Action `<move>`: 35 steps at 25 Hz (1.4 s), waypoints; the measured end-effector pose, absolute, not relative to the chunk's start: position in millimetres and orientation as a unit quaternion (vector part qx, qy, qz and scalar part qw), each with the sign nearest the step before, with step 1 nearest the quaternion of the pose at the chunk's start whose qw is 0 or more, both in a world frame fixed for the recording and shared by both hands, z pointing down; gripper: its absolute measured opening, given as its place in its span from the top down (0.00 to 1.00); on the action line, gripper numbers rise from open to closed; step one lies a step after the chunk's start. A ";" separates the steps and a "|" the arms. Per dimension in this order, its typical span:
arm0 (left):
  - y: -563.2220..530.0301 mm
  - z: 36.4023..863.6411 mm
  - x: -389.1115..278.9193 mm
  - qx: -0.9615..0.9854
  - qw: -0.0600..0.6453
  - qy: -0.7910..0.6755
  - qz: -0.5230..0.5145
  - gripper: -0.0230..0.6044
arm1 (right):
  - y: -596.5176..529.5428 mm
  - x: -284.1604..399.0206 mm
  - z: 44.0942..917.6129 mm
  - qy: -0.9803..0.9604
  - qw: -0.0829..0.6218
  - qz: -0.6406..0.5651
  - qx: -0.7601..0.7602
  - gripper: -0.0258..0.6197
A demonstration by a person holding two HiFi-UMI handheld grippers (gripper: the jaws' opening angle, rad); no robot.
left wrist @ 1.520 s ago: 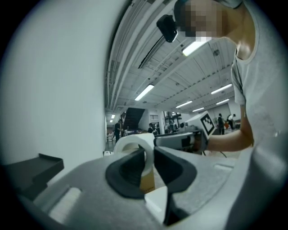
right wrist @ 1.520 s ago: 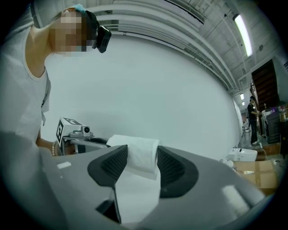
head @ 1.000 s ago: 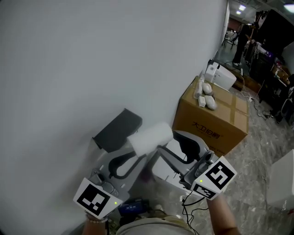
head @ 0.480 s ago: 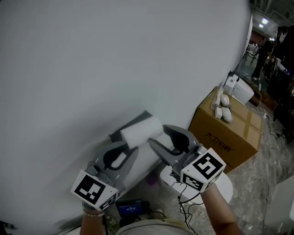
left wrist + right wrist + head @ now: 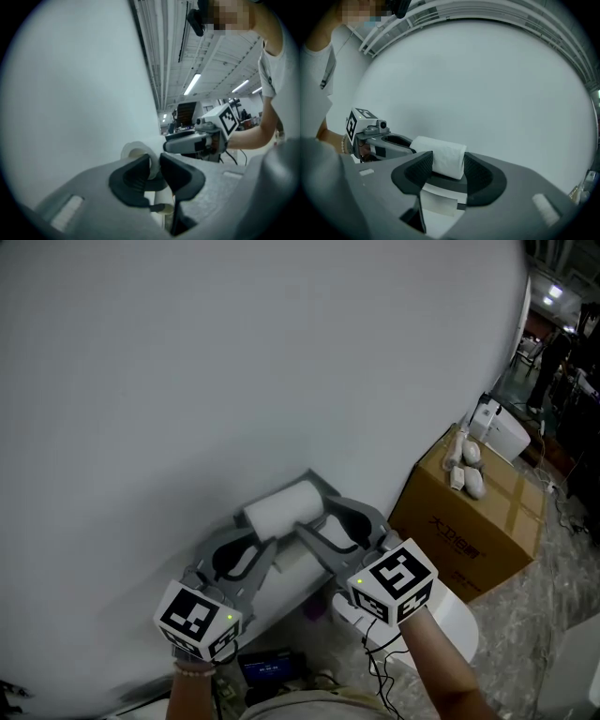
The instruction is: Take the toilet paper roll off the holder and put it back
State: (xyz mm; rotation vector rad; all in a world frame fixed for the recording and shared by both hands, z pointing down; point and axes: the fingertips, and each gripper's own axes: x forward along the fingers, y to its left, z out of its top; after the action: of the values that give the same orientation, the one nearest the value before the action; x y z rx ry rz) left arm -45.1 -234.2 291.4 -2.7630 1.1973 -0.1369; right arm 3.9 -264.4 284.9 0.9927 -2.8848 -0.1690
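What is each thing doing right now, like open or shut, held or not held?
toilet paper roll: lying sideways, held between the right gripper's fingers.
right gripper: shut on the toilet paper roll.
left gripper: fingers nearly together beside the roll's end; I can't tell if they pinch anything.
holder: dark, directly under the roll, paper hanging below it.
cardboard box: closed and taped, white things on top.
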 end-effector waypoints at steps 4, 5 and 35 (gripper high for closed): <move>-239.3 300.2 -47.8 -0.912 0.053 0.405 -0.044 0.84 | -268.3 3.0 295.5 -0.939 0.063 -0.064 0.333 0.63; -239.6 300.1 -48.1 -0.912 0.051 0.406 -0.042 0.84 | -268.4 3.5 296.3 -0.938 0.065 -0.065 0.336 0.63; -167.9 263.5 -86.8 -0.907 0.073 0.415 -0.004 0.93 | -184.3 27.2 266.4 -0.882 -0.013 -0.050 0.469 0.82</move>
State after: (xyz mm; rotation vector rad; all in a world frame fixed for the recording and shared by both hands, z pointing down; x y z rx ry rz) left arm -86.8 -167.9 263.5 -2.7236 1.2447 -0.0105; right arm 27.2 -184.3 266.4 1.4843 -2.7940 -0.1581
